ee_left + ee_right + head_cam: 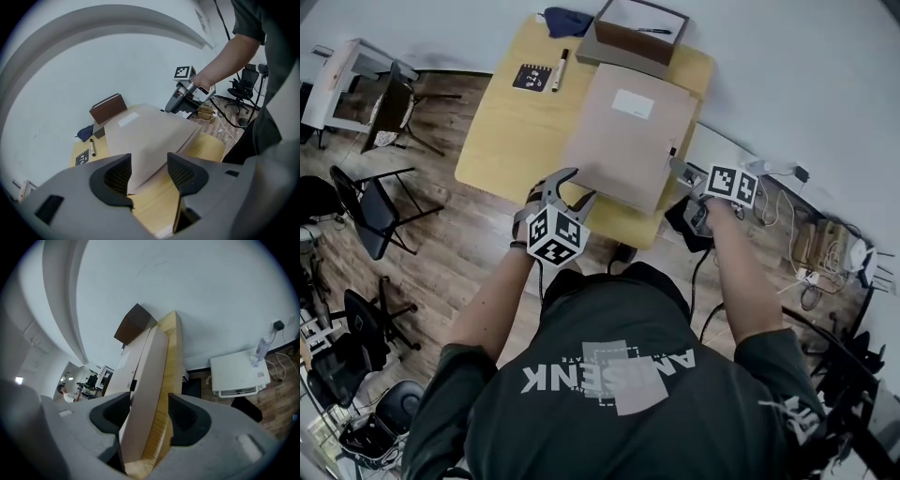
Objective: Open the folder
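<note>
Head view: the closed folder lies on the yellow table. Both grippers gape wide, pinching nothing — the left gripper straddles its near corner, the right gripper its right edge. This looks like the approach; next, pinch only the top cover. Its white label is unreadable.

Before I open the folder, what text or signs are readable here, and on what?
"AN...ENK", upside down, middle unclear: back of the person's shirt.
Black-and-white square markers, no words: cube on left tool, cube on right tool.
Too small to read: white label on folder, black booklet, marker pen.
</note>
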Motion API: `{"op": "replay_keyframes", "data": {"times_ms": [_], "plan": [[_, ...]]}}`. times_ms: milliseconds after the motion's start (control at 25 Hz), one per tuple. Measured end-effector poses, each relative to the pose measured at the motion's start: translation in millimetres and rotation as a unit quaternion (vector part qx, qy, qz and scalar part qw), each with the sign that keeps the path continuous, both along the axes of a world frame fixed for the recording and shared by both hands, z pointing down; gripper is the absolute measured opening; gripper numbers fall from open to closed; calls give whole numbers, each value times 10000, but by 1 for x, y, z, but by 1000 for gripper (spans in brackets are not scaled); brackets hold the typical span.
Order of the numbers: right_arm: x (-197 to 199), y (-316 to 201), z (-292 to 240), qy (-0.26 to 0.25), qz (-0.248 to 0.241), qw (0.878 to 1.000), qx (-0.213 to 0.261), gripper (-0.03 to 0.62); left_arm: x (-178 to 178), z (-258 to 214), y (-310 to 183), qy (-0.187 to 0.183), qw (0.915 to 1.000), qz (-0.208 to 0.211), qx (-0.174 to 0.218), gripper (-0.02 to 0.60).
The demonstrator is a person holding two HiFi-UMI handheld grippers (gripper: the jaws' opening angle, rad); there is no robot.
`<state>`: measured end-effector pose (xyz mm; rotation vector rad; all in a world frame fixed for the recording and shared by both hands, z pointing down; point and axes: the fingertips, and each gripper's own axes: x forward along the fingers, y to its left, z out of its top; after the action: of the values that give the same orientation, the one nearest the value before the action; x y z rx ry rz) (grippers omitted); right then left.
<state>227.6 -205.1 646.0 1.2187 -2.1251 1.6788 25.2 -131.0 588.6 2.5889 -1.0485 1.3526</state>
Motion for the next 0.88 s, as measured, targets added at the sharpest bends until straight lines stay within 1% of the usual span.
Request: {"op": "replay_keyframes", "data": {"times_ms": [80,120,320,520,640,760,880], "plan": [[-2,1,0,-101,16,9999,-15,238,-1,1,3,9,10000,27,-28,224],[-2,1,0,-134,24,9999,-18,238,-1,3,3,-58,10000,53,-24,224],[0,1,0,-101,83,9999,-22,238,-2,19,1,-689,9969,364,104,224],[0,0,0,29,17,10000,18,238,-1,24,-3,-1067,9922,589,253,224],[0,-1,-1,68,0,10000,36,238,3,25,-5,-1321,9871,817,382,224],[0,-1,0,33,4,10000,25,238,4,27,-4,-1619,9792,1100,544,224],[0,-1,0,26,0,10000,35,238,2,30,-3,-1809,9741,1215,601,224]]}}
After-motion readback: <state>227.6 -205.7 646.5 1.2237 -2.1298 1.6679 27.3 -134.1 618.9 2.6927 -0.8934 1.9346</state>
